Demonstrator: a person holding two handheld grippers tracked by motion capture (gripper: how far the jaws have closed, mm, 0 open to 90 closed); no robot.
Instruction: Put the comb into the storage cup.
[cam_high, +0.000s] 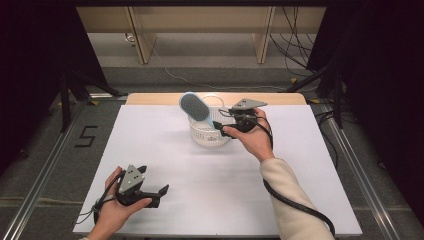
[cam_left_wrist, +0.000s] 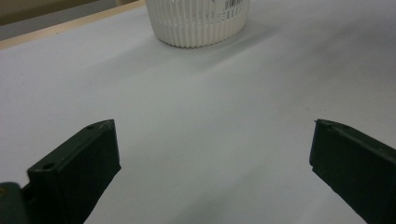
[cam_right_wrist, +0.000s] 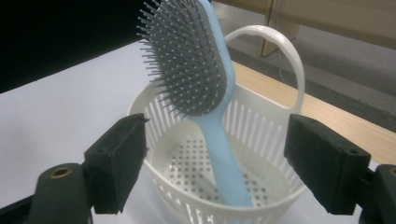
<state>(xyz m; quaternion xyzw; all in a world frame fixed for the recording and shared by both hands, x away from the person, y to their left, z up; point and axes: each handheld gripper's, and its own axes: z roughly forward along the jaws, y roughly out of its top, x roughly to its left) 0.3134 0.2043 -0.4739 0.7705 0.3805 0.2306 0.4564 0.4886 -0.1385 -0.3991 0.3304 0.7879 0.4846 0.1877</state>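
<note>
Right gripper view looks straight between the right tongs (cam_right_wrist: 215, 163), whose jaws stand wide apart and grasp nothing, with a pale blue hairbrush (cam_right_wrist: 205, 93) beyond them. It stands handle-down in a small white slotted basket (cam_right_wrist: 261, 126) and its bristled head leans up over the rim. From the high view the basket (cam_high: 207, 134) sits toward the far middle of the white tabletop (cam_high: 200, 175), the brush (cam_high: 195, 108) tilting to the left, and the right tongs (cam_high: 220, 126) hang just beside the basket's right rim. The brush looks light and stiff, hard plastic with a smooth and probably slippery handle; I would take it by the narrow neck just under the head, clear of the bristles, which would give and let the pads slide. The basket seems thin and light too, likely to tip or skid if the brush is levered against its wall. The left tongs (cam_high: 152, 192) rest near the front left, jaws spread over bare tabletop. The handle's foot is partly hidden by the basket wall, and the printed label on the basket is too blurred to read.
</note>
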